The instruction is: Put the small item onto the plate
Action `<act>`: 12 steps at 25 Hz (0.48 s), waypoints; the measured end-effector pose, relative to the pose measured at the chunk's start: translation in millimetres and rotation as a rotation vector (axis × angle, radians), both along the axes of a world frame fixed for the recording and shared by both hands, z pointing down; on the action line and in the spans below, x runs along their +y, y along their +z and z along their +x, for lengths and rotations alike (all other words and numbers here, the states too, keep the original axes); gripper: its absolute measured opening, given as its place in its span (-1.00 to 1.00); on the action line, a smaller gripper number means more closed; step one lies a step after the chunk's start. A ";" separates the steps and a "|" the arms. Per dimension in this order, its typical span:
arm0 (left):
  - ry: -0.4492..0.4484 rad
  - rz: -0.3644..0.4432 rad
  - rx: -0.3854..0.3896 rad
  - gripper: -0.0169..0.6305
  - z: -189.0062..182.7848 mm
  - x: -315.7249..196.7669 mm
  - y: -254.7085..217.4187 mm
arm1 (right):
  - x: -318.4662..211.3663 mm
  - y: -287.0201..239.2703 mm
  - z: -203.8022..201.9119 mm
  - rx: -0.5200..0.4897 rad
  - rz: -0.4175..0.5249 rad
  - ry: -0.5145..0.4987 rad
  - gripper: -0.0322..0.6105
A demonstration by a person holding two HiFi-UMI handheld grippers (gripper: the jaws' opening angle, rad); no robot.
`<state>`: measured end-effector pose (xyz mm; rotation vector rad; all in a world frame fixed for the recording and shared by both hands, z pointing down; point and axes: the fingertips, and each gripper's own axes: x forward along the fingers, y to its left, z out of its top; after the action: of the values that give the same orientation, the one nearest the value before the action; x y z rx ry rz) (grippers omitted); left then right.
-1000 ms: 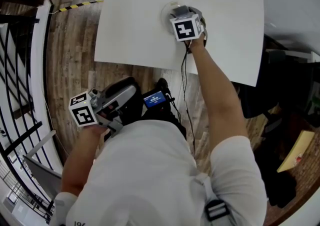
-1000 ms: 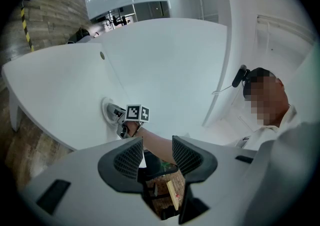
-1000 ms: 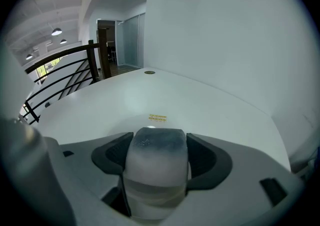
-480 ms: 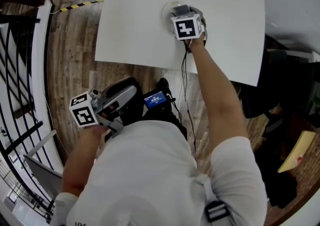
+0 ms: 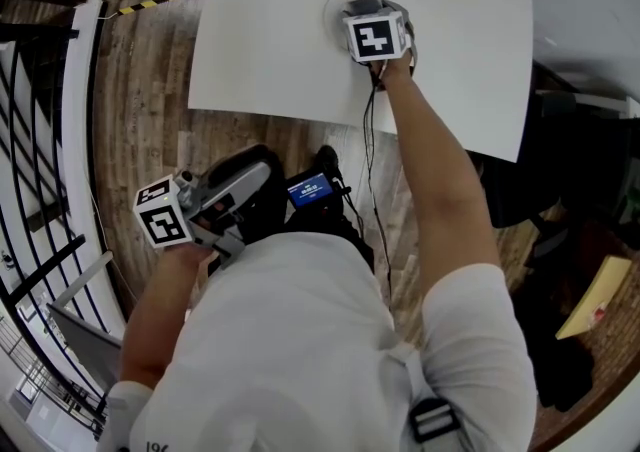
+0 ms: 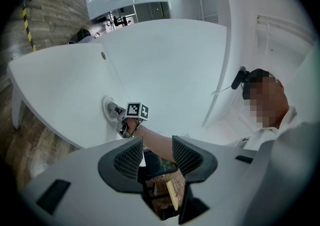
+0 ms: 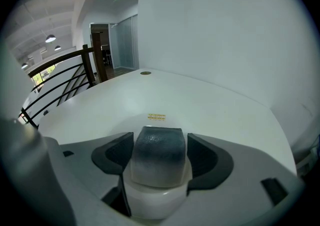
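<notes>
A white plate (image 5: 334,8) lies near the far side of the white table (image 5: 270,50). My right gripper (image 5: 362,10) reaches over it, shut on the small item (image 7: 159,156), a white piece with a dark grey top. In the right gripper view the item sits between both pads just above the plate (image 7: 131,114), which carries a yellow sticker. My left gripper (image 5: 252,180) hangs off the table by the person's body, open and empty. From the left gripper view I see the plate (image 6: 106,108) and the right gripper (image 6: 120,116) far off.
The table's near edge (image 5: 300,125) runs between the two grippers, with wooden floor below. A black device with a blue screen (image 5: 308,192) sits by the person's body. A black railing (image 5: 40,140) stands on the left, and a cable trails down the right arm.
The right gripper has edged slightly farther over the plate, still holding the small item. The left gripper has barely moved.
</notes>
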<state>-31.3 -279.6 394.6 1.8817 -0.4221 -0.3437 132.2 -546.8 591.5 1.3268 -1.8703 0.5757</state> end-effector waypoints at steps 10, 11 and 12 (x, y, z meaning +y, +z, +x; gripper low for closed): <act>-0.001 0.013 0.003 -0.43 -1.3 -1.6 -1.9 | -2.7 -11.8 9.8 0.031 0.013 0.030 0.10; 0.000 0.015 0.003 -0.43 -1.4 -1.9 -2.7 | -2.5 -14.4 11.0 0.028 0.017 0.035 0.10; -0.001 0.017 0.004 -0.43 -1.3 -2.2 -3.6 | -1.9 -17.0 12.2 0.025 0.020 0.039 0.10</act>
<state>-32.6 -281.7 391.0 1.8972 -0.4181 -0.3523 144.3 -548.7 574.4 1.3797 -1.8380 0.5589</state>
